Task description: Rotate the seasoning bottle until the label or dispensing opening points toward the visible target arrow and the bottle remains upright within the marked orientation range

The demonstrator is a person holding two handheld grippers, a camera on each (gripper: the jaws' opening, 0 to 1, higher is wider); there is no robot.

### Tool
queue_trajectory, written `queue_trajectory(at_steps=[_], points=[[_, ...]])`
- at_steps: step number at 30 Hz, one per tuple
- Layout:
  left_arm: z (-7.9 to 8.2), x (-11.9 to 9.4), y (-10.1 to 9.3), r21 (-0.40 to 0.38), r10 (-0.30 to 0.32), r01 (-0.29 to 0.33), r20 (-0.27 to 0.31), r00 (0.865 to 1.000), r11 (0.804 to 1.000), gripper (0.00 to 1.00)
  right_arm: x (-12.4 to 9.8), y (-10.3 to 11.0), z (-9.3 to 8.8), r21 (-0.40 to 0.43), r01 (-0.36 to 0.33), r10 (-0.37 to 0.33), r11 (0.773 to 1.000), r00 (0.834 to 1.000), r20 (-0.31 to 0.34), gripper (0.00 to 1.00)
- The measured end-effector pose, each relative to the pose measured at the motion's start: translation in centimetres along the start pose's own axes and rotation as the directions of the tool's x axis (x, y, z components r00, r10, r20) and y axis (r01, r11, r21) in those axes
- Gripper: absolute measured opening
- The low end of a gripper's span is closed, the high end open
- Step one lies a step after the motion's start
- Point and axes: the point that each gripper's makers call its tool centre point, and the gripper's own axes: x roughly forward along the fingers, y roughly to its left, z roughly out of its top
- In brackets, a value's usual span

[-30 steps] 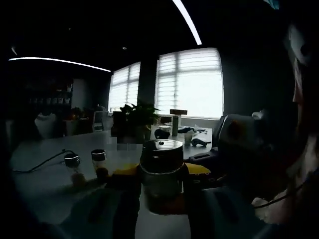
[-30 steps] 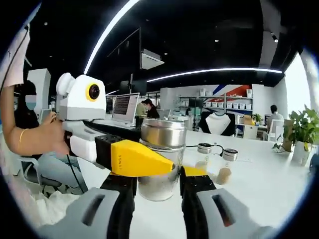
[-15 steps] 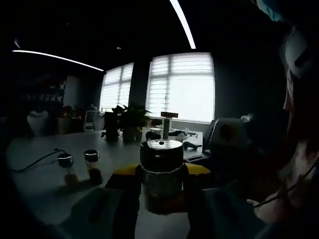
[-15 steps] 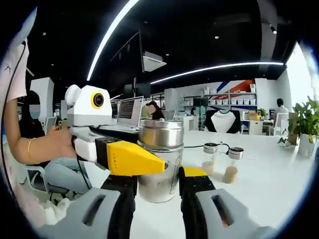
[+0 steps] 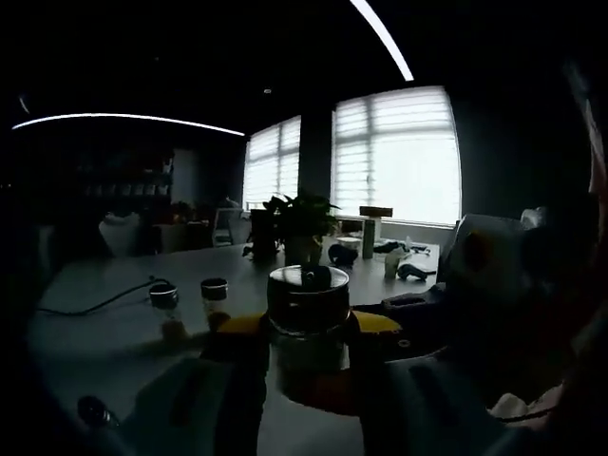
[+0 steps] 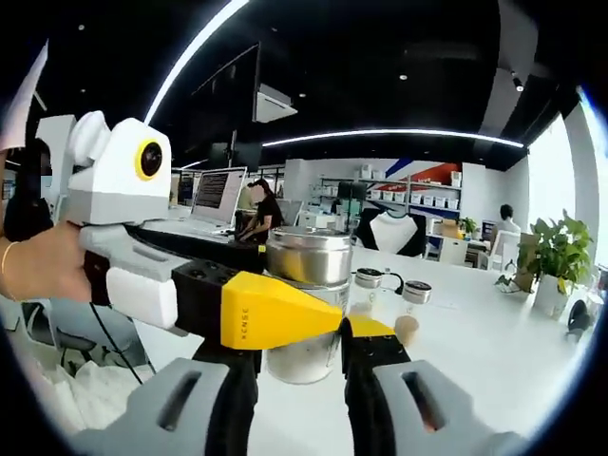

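Two grippers meet at one seasoning bottle (image 6: pixel 306 302), which stands upright on the white table (image 6: pixel 494 361). Bottle has a clear glass body w/ a wide metal cap.

Right gripper view: right gripper (image 6: pixel 300 350) has its dark jaws either side of the bottle's lower body, narrow gap, pressed to the glass on both sides, so gripping it. Left gripper (image 6: pixel 328 318) comes in from the left, held by a hand (image 6: pixel 43 266); its yellow fingers (image 6: pixel 275 309) cross in front of the bottle at mid-height & a 2nd yellow tip shows just right of it, so the bottle sits btwn them. Two small jars (image 6: pixel 385 302) stand further back, near each other, a cable beside them. Potted plant (image 6: pixel 546 261) at right. Person seated at a laptop (image 6: pixel 217 195) in the bkgd.

Left gripper view, very dim: left gripper (image 5: pixel 306 347) closed narrow around the bottle (image 5: pixel 307 318), cap dead centre, yellow tips flanking. Label & opening direction: can't tell. Small jars (image 5: pixel 190 306) to the left. Bright blinds (image 5: pixel 394 157) behind.
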Motion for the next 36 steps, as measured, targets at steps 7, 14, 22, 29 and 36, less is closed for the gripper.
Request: queue_trajectory(at_steps=[7,14,22,29,36], points=[[0.0,-0.8,-0.2,0.003,-0.102,0.102,-0.004,0.995,0.995,0.34,-0.9,0.6,0.3,-0.003,-0.142,0.142,0.990,0.990,0.017,0.30],[0.2,-1.2,-1.4,-0.030,-0.251,0.251,0.002,0.968,0.968,0.34,-1.3,1.1,0.4,0.056,-0.259,0.258,0.964,0.966,0.022,0.32],[0.0,-1.3,-1.2,-0.048,-0.257,0.257,0.004,0.966,0.965,0.34,-0.9,1.5,0.3,0.027,-0.201,0.201,0.979,0.979,0.010,0.30],[0.1,-0.3,-0.1,-0.122,-0.125,0.130,0.044,0.991,0.984,0.34,-0.2,0.0,0.3,0.031,-0.040,0.040,0.999,0.999,0.004,0.29],[-0.2,0.3,0.1,-0.082,0.023,-0.018,0.068,0.997,0.996,0.35,-0.1,-0.3,0.0,0.053,0.034,-0.034,0.998,0.999,0.003,0.30]])
